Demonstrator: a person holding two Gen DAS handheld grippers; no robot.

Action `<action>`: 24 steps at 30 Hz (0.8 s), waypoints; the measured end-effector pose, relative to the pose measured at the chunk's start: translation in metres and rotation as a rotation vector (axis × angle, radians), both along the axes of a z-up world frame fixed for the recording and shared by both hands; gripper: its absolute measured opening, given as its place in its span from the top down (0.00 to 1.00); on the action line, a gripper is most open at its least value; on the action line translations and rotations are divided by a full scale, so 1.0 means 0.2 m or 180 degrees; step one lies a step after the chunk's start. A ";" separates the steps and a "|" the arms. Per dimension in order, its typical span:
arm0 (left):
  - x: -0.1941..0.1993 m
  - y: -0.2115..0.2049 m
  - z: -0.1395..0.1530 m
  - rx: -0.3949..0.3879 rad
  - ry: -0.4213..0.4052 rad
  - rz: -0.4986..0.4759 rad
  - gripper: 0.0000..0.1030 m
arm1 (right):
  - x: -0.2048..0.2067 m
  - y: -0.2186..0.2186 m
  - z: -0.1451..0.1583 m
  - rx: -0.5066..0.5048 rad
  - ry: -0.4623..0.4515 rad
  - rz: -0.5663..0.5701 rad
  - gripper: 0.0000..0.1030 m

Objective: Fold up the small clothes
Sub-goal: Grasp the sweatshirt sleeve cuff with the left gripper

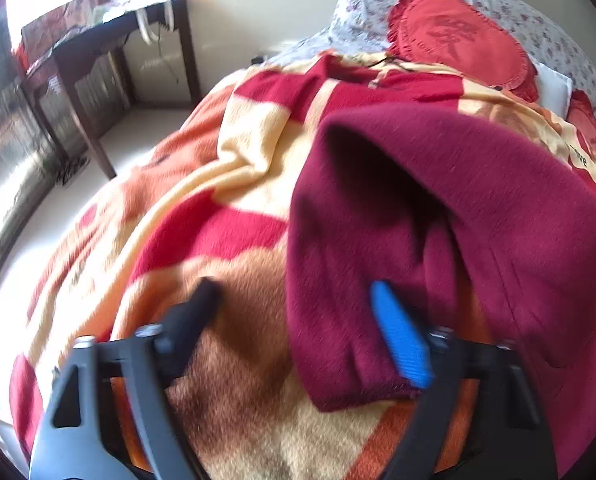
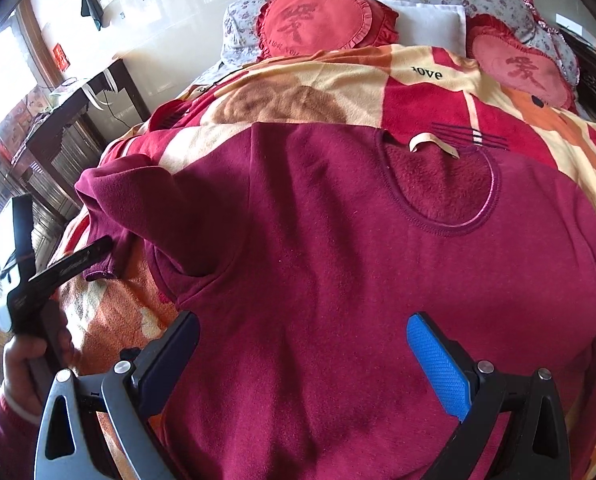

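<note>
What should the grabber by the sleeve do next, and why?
Probably ease the left gripper forward and close on the sleeve cuff. Its jaws stand open around the sleeve's edge, and the maroon sweater lies flat on the blanket, sleeve not yet folded in.

A maroon fleece sweatshirt [image 2: 338, 240] lies front-up, its sleeve [image 1: 378, 220] folded inward.

Matt fleecy cloth sweater [image 2: 338, 260]; fuzzy blanket [image 1: 237, 380]

Desk [image 1: 109, 44] apparently well beyond blanket [image 1: 237, 168]
</note>
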State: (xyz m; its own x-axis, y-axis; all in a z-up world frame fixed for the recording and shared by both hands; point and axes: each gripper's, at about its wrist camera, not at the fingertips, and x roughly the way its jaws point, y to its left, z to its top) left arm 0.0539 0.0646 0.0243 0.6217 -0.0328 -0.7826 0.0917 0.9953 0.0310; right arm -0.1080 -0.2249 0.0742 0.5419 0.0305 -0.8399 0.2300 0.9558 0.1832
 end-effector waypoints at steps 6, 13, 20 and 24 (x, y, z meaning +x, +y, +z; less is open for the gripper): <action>0.07 0.01 0.13 -0.0011 0.0023 -0.0328 0.93 | 0.02 0.00 -0.01 0.0027 0.0023 -0.0006 0.00; 0.03 0.22 0.47 0.0302 -0.0416 -0.0447 0.94 | 0.02 0.02 0.02 0.0035 -0.0025 0.0064 0.00; -0.06 0.46 0.58 0.0445 -0.0238 -0.0502 0.94 | 0.06 0.11 0.02 0.0224 -0.0068 0.0283 0.00; -0.21 0.53 0.59 0.0469 -0.0252 -0.0591 0.94 | 0.07 0.23 0.05 0.0187 -0.0155 0.0543 0.00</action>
State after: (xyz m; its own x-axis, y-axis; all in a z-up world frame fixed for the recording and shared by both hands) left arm 0.0129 0.1699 0.1418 0.6752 -0.0415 -0.7364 0.2641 0.9458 0.1888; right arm -0.0940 -0.1787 0.0851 0.5645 0.1738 -0.8069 0.0551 0.9675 0.2469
